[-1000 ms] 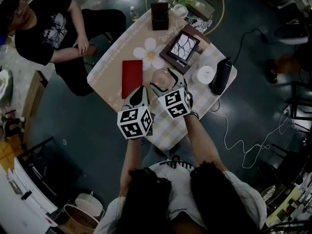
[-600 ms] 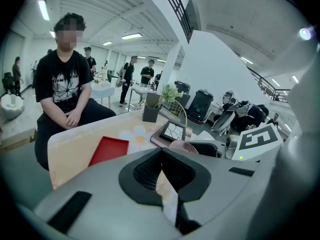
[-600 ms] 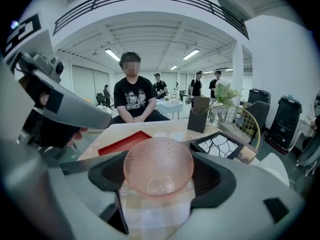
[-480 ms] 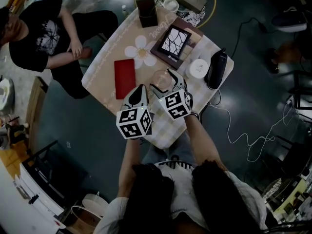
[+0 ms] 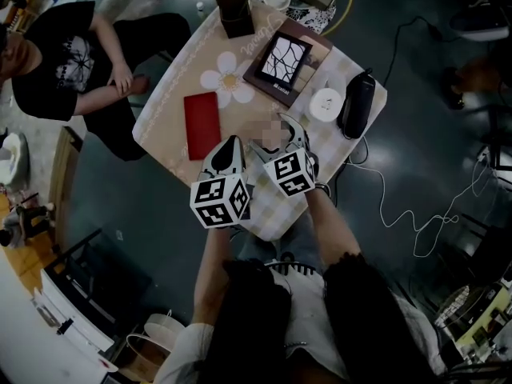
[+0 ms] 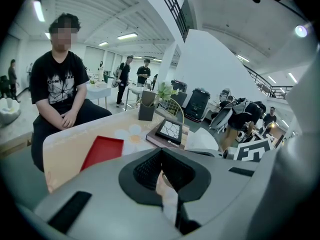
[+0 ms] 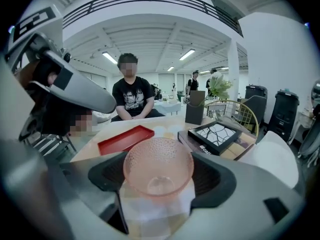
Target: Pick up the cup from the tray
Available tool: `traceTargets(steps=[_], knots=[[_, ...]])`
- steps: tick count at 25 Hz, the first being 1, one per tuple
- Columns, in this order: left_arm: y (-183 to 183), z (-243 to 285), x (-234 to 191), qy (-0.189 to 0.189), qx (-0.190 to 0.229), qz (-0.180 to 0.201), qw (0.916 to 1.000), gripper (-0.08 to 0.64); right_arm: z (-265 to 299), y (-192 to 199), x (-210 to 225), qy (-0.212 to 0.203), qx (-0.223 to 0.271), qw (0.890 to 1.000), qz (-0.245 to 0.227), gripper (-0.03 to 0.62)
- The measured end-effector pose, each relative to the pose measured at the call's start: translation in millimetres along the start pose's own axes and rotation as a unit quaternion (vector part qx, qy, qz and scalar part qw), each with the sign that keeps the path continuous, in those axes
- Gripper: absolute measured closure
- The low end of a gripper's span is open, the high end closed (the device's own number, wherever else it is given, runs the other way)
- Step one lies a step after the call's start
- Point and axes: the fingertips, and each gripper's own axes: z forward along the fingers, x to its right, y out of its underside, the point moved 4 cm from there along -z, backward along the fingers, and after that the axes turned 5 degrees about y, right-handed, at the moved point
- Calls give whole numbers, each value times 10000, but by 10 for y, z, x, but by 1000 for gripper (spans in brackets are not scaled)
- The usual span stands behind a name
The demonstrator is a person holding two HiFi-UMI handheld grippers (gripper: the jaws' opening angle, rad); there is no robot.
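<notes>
A pink dimpled glass cup point(image 7: 158, 166) sits between the jaws of my right gripper point(image 7: 158, 176), which is shut on it over the checked cloth. In the head view that gripper point(image 5: 276, 134) is at the table's near middle, and a mosaic patch covers the cup there. The red tray point(image 5: 202, 125) lies bare to the left of it, also seen as the red tray point(image 7: 125, 139) beyond the cup. My left gripper point(image 5: 230, 149) hovers beside the right one, its jaws together with nothing in them. From the left gripper point(image 6: 162, 176) the red tray point(image 6: 102, 152) lies ahead left.
A framed black-and-white picture point(image 5: 286, 58) rests on a brown book at the far side. A white round lid point(image 5: 326, 104) and a black speaker point(image 5: 356, 102) stand at the right edge, and a dark box point(image 5: 234, 10) at the far end. A seated person point(image 5: 72, 62) is at the left. A cable point(image 5: 400, 206) trails on the floor.
The head view has shifted, so the table sits a little higher and further left in the picture. Both grippers keep their places, the right one still on the cup.
</notes>
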Motion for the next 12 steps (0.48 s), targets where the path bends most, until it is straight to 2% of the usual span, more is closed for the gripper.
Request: traceTargets(steps=[12], knots=[[160,43,6,58,-149,-61,9999,554,19,-9,-20,45,142,9999,-55,202]])
